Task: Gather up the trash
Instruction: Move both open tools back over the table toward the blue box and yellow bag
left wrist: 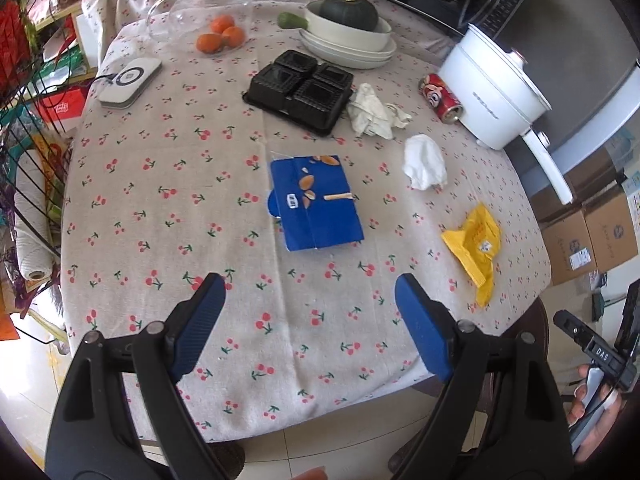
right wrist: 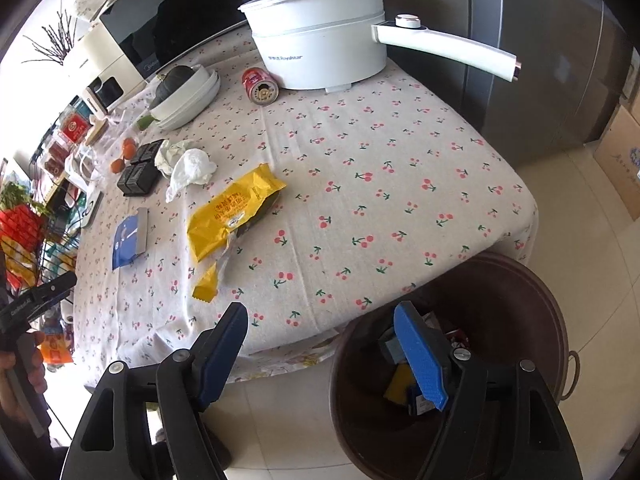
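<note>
A pale tablecloth (left wrist: pixel 168 184) carries red cherries with green stems. On it lie a blue carton (left wrist: pixel 316 204), a yellow wrapper (right wrist: pixel 232 208), white tissue (left wrist: pixel 425 162), a black tray (left wrist: pixel 300 88) and a red can (left wrist: pixel 440 96). The bin (right wrist: pixel 532 320) is brown.

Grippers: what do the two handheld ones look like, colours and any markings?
Both match: the left gripper and right gripper have black plastic frames with silver pivot bolts and two blue ribbed finger pads. The body of the right one, seen from the left wrist camera, carries a white "DAS" label.
</note>
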